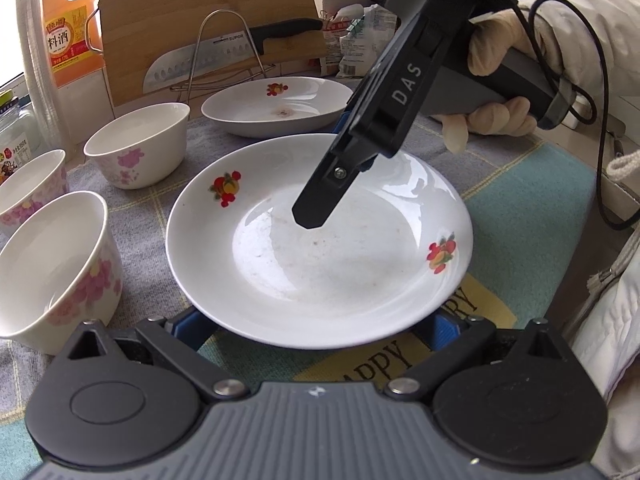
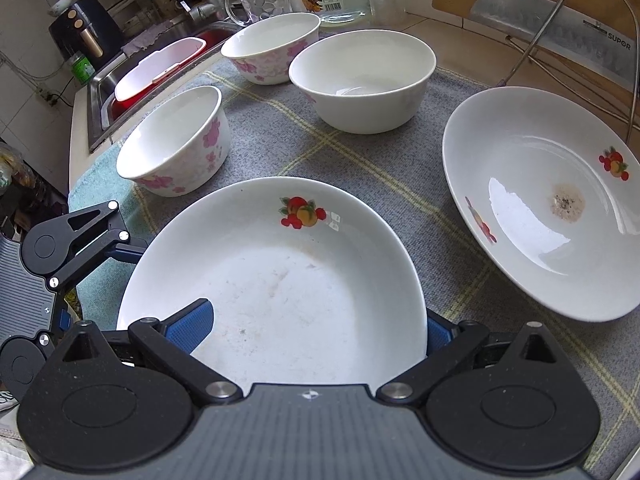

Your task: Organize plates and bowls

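A white plate with fruit prints (image 1: 320, 248) sits on the checked cloth; it fills the near part of the right wrist view (image 2: 280, 280). My right gripper (image 2: 316, 328) has one blue-padded finger (image 2: 192, 326) over the plate's inside and the other beyond its rim; in the left wrist view one of its fingers (image 1: 316, 204) points down into the plate. My left gripper (image 1: 316, 330) is at the plate's near rim with its fingers spread under and beside the rim. A second fruit plate (image 1: 276, 106) (image 2: 548, 200) lies beyond. Three white bowls with pink flowers (image 1: 138, 144) (image 2: 362, 84) stand to the left.
A bamboo cutting board (image 1: 208, 12) and a cleaver (image 1: 208, 60) in a wire rack stand at the back. A cooking-wine bottle (image 1: 70, 24) and a stack of cups stand at the back left. A sink with a red basin (image 2: 156, 68), a glass mug and a jar lie past the bowls.
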`<state>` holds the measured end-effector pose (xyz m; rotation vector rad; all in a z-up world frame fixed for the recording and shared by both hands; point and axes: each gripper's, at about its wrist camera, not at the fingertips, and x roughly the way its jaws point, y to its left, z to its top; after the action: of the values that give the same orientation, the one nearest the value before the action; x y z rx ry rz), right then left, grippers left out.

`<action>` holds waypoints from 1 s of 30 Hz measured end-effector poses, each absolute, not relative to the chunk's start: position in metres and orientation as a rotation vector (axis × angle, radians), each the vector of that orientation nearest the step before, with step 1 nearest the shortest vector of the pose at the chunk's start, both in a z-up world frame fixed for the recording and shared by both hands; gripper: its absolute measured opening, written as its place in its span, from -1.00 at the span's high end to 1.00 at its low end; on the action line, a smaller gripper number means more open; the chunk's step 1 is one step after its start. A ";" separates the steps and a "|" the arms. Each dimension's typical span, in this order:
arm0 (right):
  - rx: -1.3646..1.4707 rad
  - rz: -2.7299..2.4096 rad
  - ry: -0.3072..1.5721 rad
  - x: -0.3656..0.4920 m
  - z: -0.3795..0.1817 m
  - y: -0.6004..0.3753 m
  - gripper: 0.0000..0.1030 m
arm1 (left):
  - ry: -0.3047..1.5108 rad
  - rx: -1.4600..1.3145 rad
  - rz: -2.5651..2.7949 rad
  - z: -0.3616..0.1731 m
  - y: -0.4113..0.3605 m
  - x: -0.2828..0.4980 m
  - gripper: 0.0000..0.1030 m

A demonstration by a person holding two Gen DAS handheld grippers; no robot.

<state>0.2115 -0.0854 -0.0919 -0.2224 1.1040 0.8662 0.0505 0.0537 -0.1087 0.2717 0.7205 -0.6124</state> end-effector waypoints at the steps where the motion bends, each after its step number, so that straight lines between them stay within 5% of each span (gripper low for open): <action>1: -0.214 0.865 1.109 0.212 -0.092 -0.085 -1.00 | 0.722 0.271 -0.612 -0.109 0.054 0.050 -0.97; 30: -0.119 0.834 1.180 0.212 -0.088 -0.091 -1.00 | 0.745 0.289 -0.635 -0.102 0.051 0.056 -0.96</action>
<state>0.2124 -0.0915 -0.0882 -0.1189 1.1802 0.8340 0.0555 0.0510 -0.1022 0.2885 0.7452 -0.6351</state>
